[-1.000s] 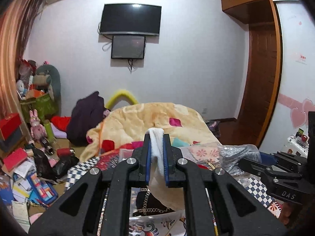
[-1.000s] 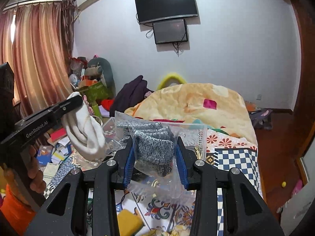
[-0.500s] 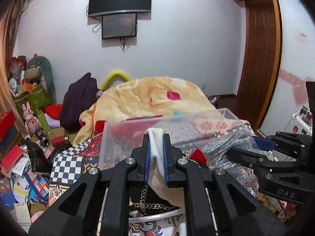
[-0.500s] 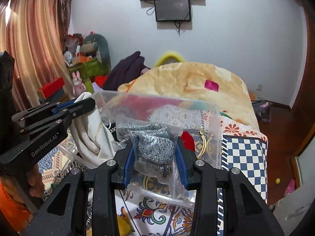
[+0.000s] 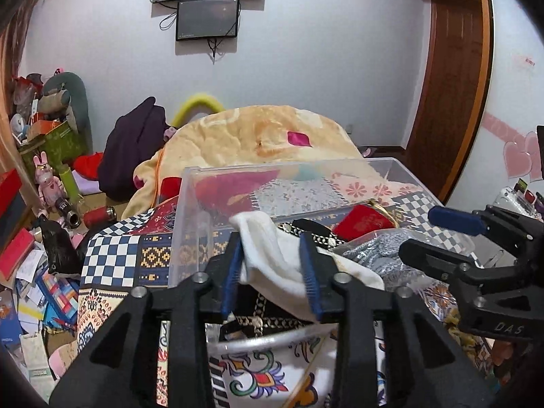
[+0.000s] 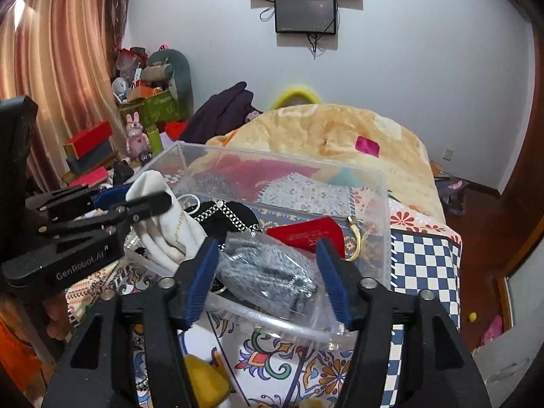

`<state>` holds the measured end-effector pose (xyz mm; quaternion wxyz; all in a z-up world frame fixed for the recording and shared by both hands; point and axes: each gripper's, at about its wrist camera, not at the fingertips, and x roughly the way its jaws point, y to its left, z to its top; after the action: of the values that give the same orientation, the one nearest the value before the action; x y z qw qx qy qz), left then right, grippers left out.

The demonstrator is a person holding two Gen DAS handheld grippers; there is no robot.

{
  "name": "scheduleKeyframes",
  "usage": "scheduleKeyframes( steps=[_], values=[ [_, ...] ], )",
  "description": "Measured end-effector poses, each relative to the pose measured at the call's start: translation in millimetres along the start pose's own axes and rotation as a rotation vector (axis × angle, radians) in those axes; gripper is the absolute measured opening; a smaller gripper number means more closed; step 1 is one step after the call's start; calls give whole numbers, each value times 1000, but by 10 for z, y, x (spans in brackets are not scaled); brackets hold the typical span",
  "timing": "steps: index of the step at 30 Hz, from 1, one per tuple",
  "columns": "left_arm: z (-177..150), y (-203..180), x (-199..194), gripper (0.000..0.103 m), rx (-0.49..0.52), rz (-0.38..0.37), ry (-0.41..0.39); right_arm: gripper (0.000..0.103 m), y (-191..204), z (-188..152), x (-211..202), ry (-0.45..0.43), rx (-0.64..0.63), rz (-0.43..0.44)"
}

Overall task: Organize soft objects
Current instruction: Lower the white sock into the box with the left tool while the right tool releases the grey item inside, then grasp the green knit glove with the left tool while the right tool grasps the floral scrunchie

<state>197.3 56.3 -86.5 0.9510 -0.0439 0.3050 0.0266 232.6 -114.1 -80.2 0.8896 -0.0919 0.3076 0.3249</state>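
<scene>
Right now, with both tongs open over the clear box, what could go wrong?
1. The white sock drapes between the left tongs; it may snag when they withdraw.
2. The bagged grey socks lie over the clear box near edge and could slide out onto the bedspread.

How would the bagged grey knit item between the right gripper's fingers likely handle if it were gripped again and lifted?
The bagged grey knit item probably handles soft and light, since its knit bulges loosely inside the film. The glossy, crinkled plastic could slide against the right gripper's pads, which stand apart. Its slack lower edge, draped over the clear bin's rim, would likely sag.
</scene>
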Motion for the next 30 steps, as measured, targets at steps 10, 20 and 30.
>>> scheduleKeyframes(
  steps=[10,20,30],
  values=[
    [-2,-58,-443,46,-19,-78,-49,75,2,7,-408,-93,-6,-9],
    [-165,-165,-964,70,8,-81,-119,84,9,-195,-726,-137,5,-8],
    [-698,-109,-881,76,-9,-82,-9,84,-70,-600,-764,-86,56,-40]
  ],
)
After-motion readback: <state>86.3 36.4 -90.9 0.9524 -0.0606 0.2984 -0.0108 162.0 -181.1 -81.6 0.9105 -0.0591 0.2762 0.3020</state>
